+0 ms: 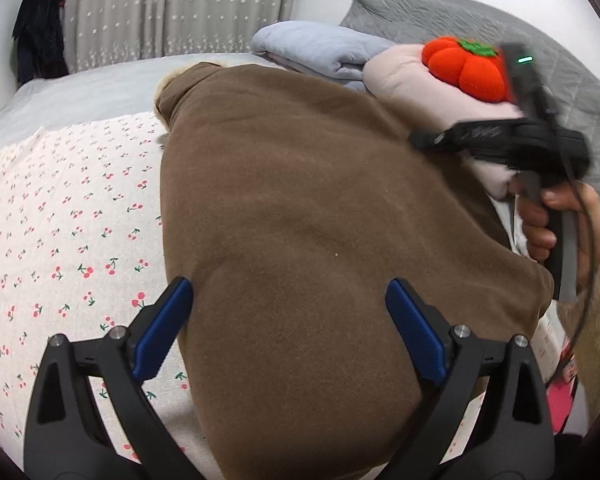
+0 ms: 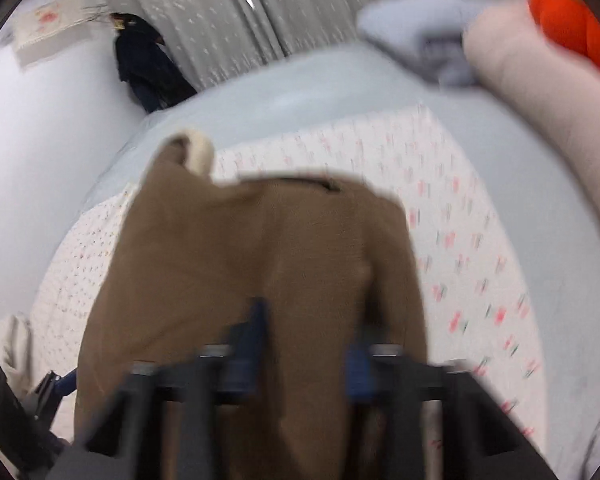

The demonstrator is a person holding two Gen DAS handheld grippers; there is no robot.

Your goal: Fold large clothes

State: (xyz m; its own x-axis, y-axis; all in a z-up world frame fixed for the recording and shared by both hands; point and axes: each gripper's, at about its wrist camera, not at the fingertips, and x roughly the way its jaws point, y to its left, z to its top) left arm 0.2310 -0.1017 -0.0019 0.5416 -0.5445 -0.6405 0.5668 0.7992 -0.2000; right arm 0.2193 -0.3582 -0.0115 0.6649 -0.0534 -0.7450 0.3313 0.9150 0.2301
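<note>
Brown fleece garment (image 1: 300, 200) lies spread on the bed, on top of a white sheet printed with small red cherries (image 1: 60, 220), and it fills the near middle of both views. Its cream-lined end (image 1: 168, 80) points away from the cameras. Nearest in the left wrist view, the left gripper (image 1: 288, 320) hangs just above the near part of the garment. Its blue-padded fingers (image 1: 164, 332) stand wide apart with nothing between them: one is over the garment's left edge where it meets the cherry sheet, the other is over the brown cloth. Off to the right, a hand (image 1: 548, 224) grips the handle of the right gripper (image 1: 416, 140), which is held above the garment's right side and is smeared by motion. In its own view its fingers show only as dark blurred shapes over the brown cloth, so I cannot tell whether they are apart, together or holding any fabric. Beyond the garment the cherry sheet gives way to a plain pale grey bedsheet (image 1: 80, 84). At the far right of the bed are a folded pale blue blanket (image 1: 320, 48), a pale pink pillow (image 1: 412, 80) with a red pumpkin-shaped plush cushion (image 1: 468, 68) resting on it, and behind them a grey quilted pillow (image 1: 440, 16). Farthest back hangs a grey curtain dotted with small white stars (image 1: 180, 8), and a dark garment (image 1: 40, 28) hangs against the white wall in the left corner.
</note>
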